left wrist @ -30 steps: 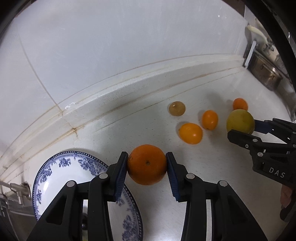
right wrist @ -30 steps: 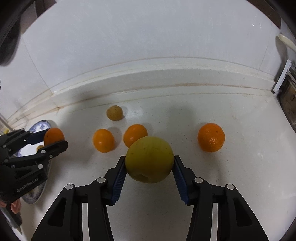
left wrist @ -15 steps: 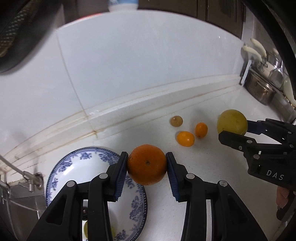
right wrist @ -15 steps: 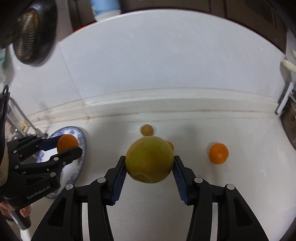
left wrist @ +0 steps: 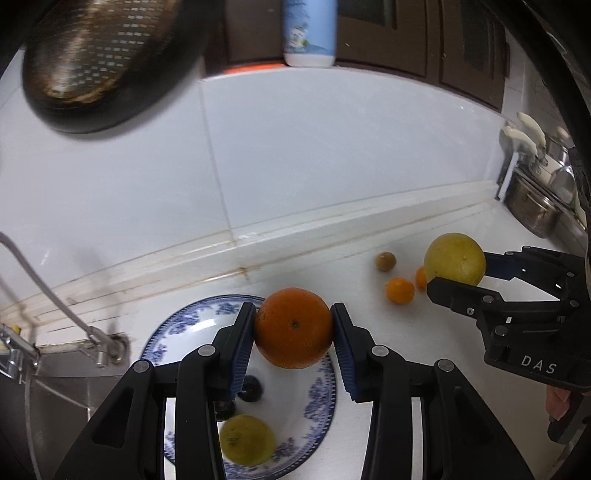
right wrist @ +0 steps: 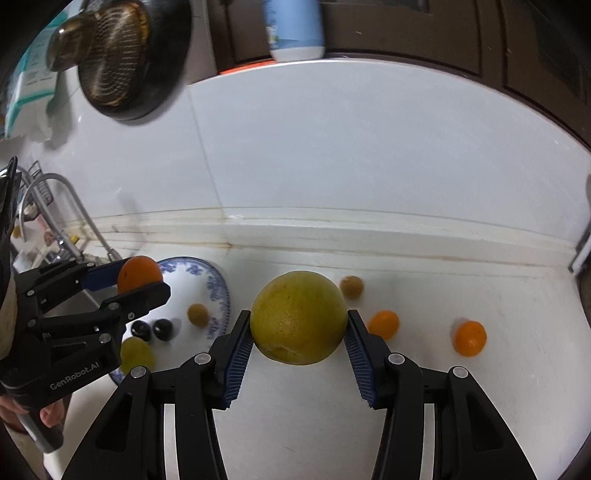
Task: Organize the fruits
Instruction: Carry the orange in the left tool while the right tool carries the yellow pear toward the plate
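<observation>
1. The plate, at lower left of the right view, already holds several fruits.
2. Left tongs clamp an orange above it.
3. Right tongs grip a yellow fruit at centre.
4. Three small fruits remain on the tabletop.

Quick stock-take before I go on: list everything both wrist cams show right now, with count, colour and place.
Orange: 1, orange, in left gripper above the plate.
Large citrus: 1, yellow-green, in right gripper above the counter.
Plate: 1, blue-and-white, counter by the sink.
Fruit on plate: 1 yellow-green, 1 brownish, 2 dark.
Loose small oranges: 2, orange, counter right of plate.
Brown fruit: 1, counter near the wall.
Faucet: 1, metal, at left.
Pan: 1, dark, on the wall.
Bottle: 1, pale blue, ledge.
Pots: metal, far right; count unclear.
Left gripper: black, blue pads.
Right gripper: same.
</observation>
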